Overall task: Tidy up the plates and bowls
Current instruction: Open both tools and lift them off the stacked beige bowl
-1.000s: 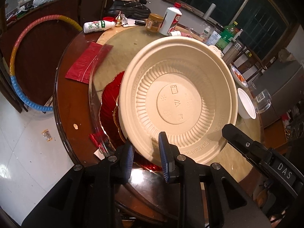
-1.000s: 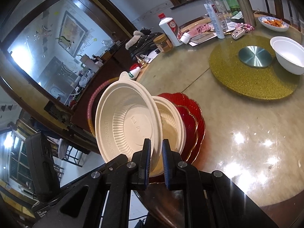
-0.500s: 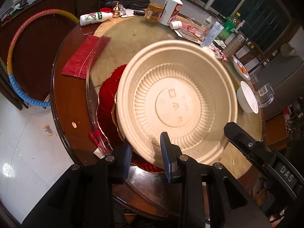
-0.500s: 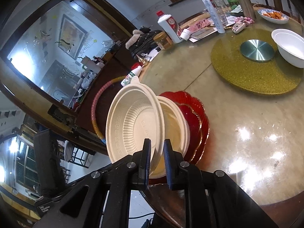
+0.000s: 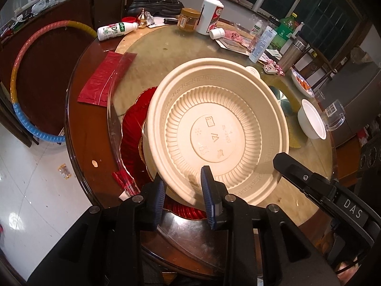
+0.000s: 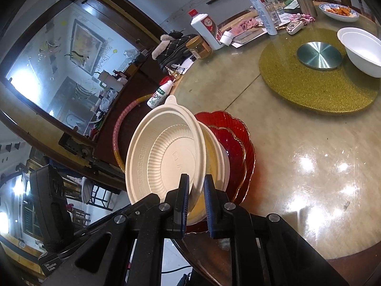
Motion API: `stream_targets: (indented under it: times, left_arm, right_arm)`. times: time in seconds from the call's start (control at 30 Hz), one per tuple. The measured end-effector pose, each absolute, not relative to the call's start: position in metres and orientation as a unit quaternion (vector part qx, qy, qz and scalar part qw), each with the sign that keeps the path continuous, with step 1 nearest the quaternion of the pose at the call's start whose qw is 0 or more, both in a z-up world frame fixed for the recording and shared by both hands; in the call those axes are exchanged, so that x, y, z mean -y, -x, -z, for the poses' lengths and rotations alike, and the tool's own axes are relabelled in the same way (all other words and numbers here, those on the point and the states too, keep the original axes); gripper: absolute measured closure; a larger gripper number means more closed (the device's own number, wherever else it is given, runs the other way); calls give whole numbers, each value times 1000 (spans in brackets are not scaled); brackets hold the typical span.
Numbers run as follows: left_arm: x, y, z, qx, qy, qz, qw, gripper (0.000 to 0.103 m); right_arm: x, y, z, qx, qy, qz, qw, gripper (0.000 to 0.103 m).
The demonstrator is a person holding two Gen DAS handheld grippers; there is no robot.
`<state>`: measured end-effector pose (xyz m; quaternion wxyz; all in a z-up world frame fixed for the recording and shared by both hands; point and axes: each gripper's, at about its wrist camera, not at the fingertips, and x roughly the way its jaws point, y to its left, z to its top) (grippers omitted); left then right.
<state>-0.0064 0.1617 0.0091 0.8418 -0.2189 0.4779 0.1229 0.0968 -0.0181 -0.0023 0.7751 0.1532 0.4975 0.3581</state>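
I see a matt cream bowl (image 5: 214, 128) of moulded plastic, ribbed with an embossed key border. The red plates (image 6: 238, 143) look like glossy ribbed glass, gilt-edged. The table (image 6: 309, 166) gleams under glass; its mat (image 6: 309, 88) is rough gold glitter around a brushed-metal disc (image 6: 319, 54).

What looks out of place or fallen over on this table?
A white drink bottle lies on its side at the table's far edge. The cream bowl, gripped at its rim by both grippers, is tilted steeply above the red plates.
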Motion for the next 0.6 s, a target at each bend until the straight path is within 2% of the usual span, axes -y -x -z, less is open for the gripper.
stream_targets:
  times: [0.43,0.6]
  left_arm:
    - [-162,7,-11,-472,214,-129,845,76]
    - [-167,7,-11,-468,225,-140,843,75]
  right_arm:
    - [16,-95,1,-496,-155,-356,777,89]
    - [13,-94,-1,-491,-151,-353,782,86]
